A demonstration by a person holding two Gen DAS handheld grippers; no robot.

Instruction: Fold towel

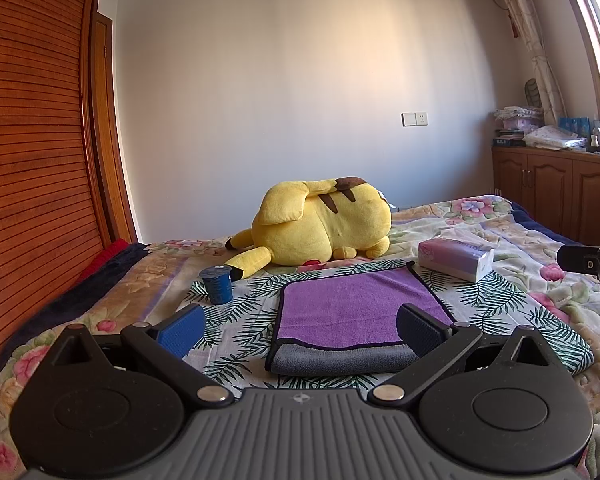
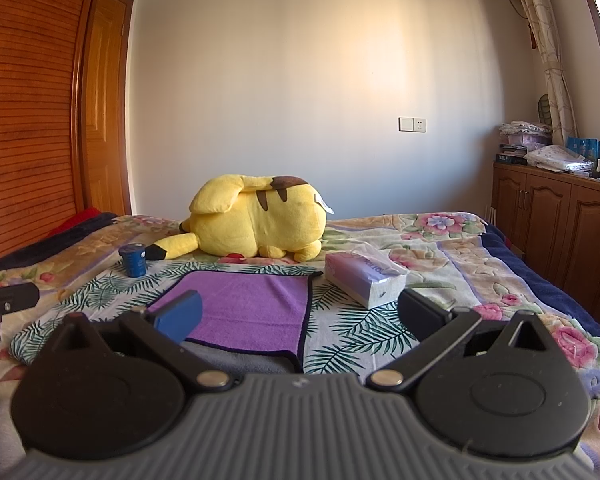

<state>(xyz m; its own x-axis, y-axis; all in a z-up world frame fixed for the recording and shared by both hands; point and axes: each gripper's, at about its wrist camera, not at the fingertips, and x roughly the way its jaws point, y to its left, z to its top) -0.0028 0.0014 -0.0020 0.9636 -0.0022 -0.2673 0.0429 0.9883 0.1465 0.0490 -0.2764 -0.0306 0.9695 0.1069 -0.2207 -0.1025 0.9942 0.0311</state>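
The purple terry towel with dark piping and a grey underside (image 1: pixel 356 308) lies folded flat on a palm-leaf printed cloth (image 1: pixel 240 320) spread over the floral bedspread (image 1: pixel 540 248), a grey layer showing along its near edge. The left gripper (image 1: pixel 300 326) hovers just above that near edge with its jaws spread wide, gripping nothing, the towel lying between and beyond its blue-padded fingers. The right gripper (image 2: pixel 300 316) hangs over the towel's right near corner, jaws likewise wide apart and empty. Beyond the towel's far left corner stands a small dark-blue lidded cup (image 1: pixel 217 285); off its far right corner sits a pale pink-and-lilac soft pack of tissues (image 1: pixel 456 258). Farther back a large yellow plush toy (image 1: pixel 320 224) lies on the bed before the white wall
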